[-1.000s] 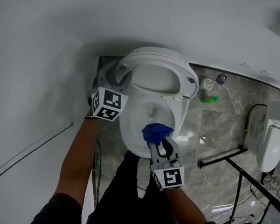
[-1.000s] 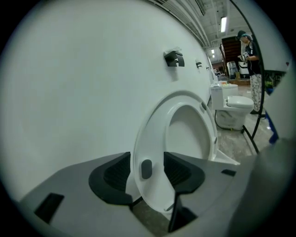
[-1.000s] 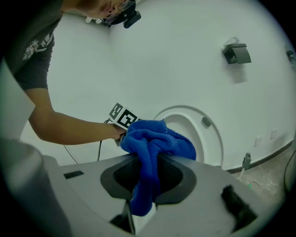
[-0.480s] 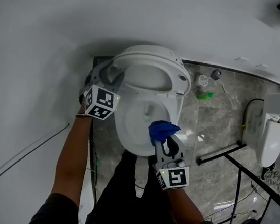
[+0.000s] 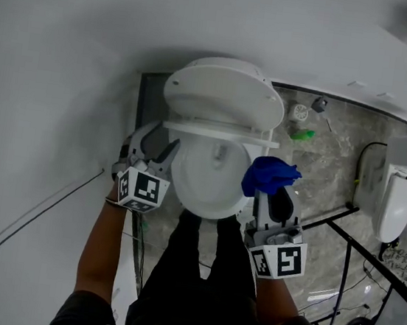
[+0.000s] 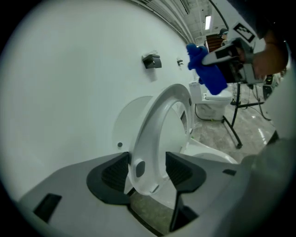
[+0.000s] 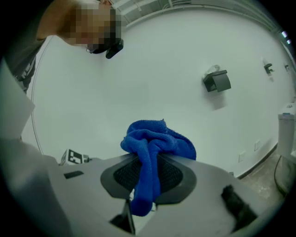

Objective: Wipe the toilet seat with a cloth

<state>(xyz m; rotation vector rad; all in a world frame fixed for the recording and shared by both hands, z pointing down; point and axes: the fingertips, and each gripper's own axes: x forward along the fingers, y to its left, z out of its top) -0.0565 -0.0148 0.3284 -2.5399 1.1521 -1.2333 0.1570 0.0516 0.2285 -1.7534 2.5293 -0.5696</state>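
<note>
At the toilet's right side, my right tool is clamped on the blue cloth, well clear of the toilet seat. My left tool has just been opening, jaws astride the raised seat (not pressing). I judge that wiping remains.

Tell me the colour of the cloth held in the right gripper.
Blue. The cloth shows best in the right gripper view.

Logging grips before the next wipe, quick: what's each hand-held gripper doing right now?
Left hand-held gripper: open, jaws just widened; raised toilet seat rim between them, not pinched.
Right hand-held gripper: shut on the blue cloth.
</note>
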